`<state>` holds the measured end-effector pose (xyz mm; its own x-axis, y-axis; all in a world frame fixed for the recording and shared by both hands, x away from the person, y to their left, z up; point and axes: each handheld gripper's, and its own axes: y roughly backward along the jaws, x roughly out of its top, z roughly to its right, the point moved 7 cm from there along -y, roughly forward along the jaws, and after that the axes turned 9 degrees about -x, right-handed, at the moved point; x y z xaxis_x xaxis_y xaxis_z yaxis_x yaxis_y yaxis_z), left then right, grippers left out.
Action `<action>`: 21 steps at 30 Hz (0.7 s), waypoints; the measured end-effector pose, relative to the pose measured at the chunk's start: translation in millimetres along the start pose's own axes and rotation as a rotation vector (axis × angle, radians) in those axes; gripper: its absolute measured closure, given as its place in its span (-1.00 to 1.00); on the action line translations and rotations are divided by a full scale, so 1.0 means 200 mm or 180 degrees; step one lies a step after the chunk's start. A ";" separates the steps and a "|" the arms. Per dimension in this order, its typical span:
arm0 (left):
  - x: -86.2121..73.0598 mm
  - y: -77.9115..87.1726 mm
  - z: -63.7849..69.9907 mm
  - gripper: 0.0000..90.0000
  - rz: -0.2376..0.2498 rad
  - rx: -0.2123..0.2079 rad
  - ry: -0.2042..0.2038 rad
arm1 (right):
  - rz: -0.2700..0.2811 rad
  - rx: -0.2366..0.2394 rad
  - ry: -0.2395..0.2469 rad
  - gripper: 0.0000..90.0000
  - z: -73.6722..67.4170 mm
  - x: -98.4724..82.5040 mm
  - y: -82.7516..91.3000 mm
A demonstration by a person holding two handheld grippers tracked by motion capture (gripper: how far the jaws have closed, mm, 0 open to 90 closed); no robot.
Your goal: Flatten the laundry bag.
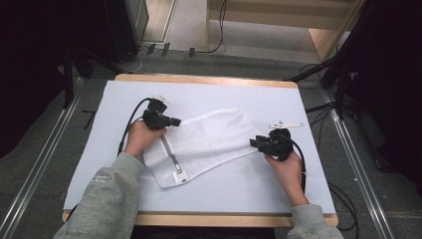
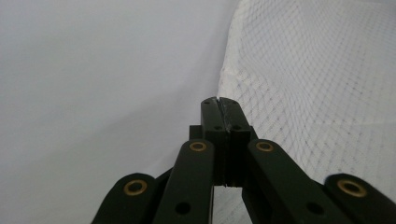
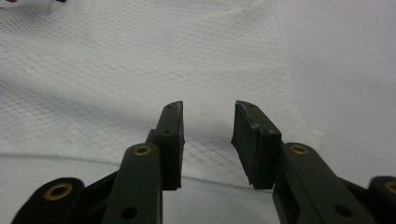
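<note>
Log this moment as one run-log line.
left gripper: shut, at mesh bag edge, grip unclear | right gripper: open, over bag's other end | bag: flat on white table

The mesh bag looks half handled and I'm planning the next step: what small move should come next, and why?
Probably ease the right gripper forward and close it on the mesh bag. Its jaws stand open with the bag's edge just past them, while the left gripper is shut at the bag's opposite edge.
</note>
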<state>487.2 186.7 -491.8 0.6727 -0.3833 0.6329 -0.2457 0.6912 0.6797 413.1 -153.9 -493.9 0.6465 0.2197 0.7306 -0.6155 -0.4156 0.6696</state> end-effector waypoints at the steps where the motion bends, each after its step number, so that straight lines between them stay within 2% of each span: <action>1: -0.01 0.02 -0.01 1.00 0.0029 0.0011 0.0038 | -0.0008 0.0003 0.0002 0.44 0.00 0.00 0.00; 7: -0.05 0.12 -0.09 1.00 0.0137 0.0139 0.0188 | -0.0013 0.0020 0.0026 0.44 -0.01 0.00 -0.02; 14: -0.12 0.21 -0.16 1.00 0.0170 0.0260 0.0353 | -0.0052 0.0047 0.0054 0.45 -0.03 0.01 -0.06; 17: -0.15 0.26 -0.19 1.00 0.0219 0.0324 0.0435 | -0.0093 0.0079 0.0085 0.45 -0.07 0.02 -0.09; 21: -0.22 0.31 -0.22 1.00 0.0206 0.0419 0.0541 | -0.0108 0.0151 0.0165 0.46 -0.13 0.03 -0.12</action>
<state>473.9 272.5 -493.9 0.7578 -0.2242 0.6128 -0.3736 0.6208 0.6892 420.7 -119.1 -501.8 0.6417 0.2793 0.7143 -0.5708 -0.4481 0.6880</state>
